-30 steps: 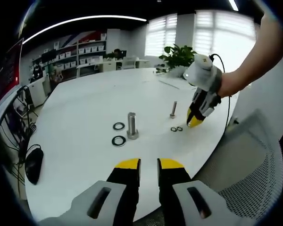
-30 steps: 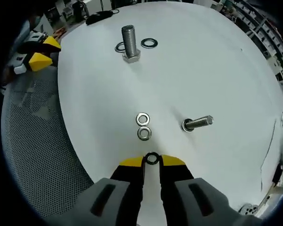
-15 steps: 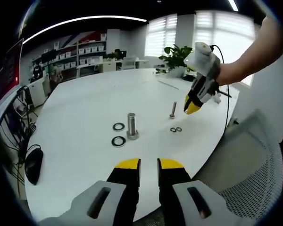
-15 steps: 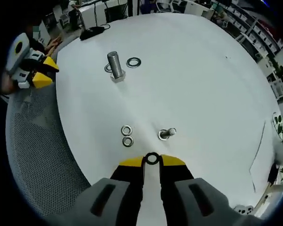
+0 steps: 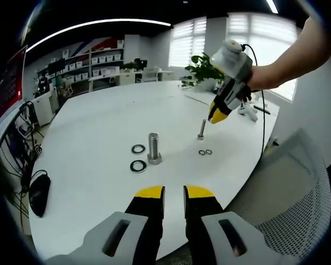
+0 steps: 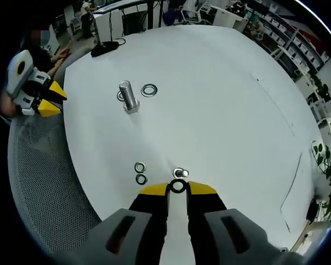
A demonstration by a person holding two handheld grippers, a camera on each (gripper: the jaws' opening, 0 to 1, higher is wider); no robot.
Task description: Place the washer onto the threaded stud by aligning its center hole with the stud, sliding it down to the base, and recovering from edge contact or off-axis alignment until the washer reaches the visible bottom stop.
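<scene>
A large round white tabletop [image 5: 99, 127] fills the middle of an open office, with shelving, desks, slatted windows and a potted plant [image 5: 208, 65] beyond its far edge, and a grey mesh chair [image 5: 298, 187] just off its near right edge. In the right gripper view, the right claw [image 6: 177, 188] has its yellow-tipped jaws closed on a small washer [image 6: 177, 186], held just above the top of the thin threaded stud [image 6: 180, 173], which stands near the tabletop's near edge; the washer is not on the stud. Two spare small washers [image 6: 139, 172] lie side by side just left of the stud. Farther toward the tabletop's middle stands a larger bolt [image 6: 127, 96] with two bigger rings [image 6: 149, 89] beside it. A black computer mouse [image 5: 39, 193] rests by the left edge in the left gripper view. The left claw [image 5: 173, 192] hovers off the near edge, jaws slightly parted and holding nothing.
</scene>
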